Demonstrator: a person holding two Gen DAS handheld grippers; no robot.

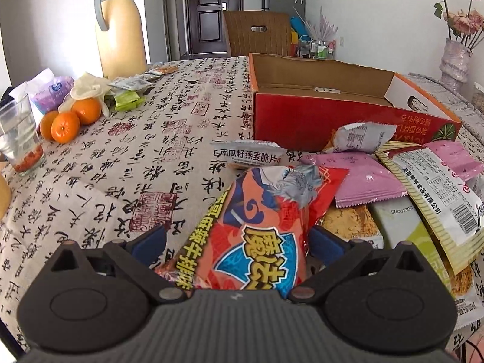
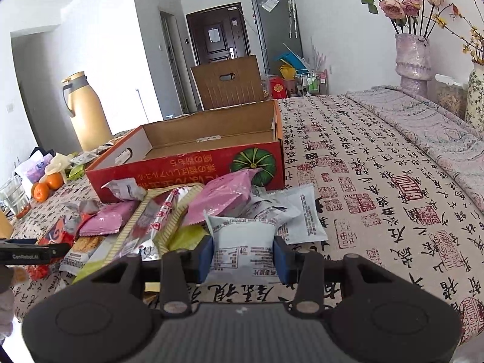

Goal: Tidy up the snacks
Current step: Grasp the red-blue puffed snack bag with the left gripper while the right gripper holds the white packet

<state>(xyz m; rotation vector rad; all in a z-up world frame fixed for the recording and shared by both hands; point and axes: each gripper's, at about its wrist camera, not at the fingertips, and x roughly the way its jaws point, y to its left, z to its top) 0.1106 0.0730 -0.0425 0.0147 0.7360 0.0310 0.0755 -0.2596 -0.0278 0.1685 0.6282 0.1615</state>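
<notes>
Tabletop [image 2: 378, 163] was covered in a beige cloth printed with black calligraphy and red seals. Room behind: dark door [image 1: 211, 12], wooden chair back [image 1: 257, 33], yellow thermos jug [image 1: 119, 27], vase of dried roses [image 2: 413, 60] at the right edge. Oranges [image 1: 71, 118], a glass [image 1: 19, 139] and small packets sat far left.

Open red cardboard box [image 2: 193, 163] lay with its long axis across the tabletop, interior bare as far as visible. Snack pile [image 1: 378, 181] sat just in front of it, packets overlapping.

Left tongs [image 1: 239, 242] were clamped on an orange-red snack bag [image 1: 260, 227], long axis running away from the camera, tilted slightly right; its near end was hidden behind the gripper body.

Right tongs [image 2: 243, 251] were clamped on a white snack packet [image 2: 242, 239], label side up, at the near right edge of the pile; its lower edge was cut off by the gripper. Print on most packets was too small to read.
</notes>
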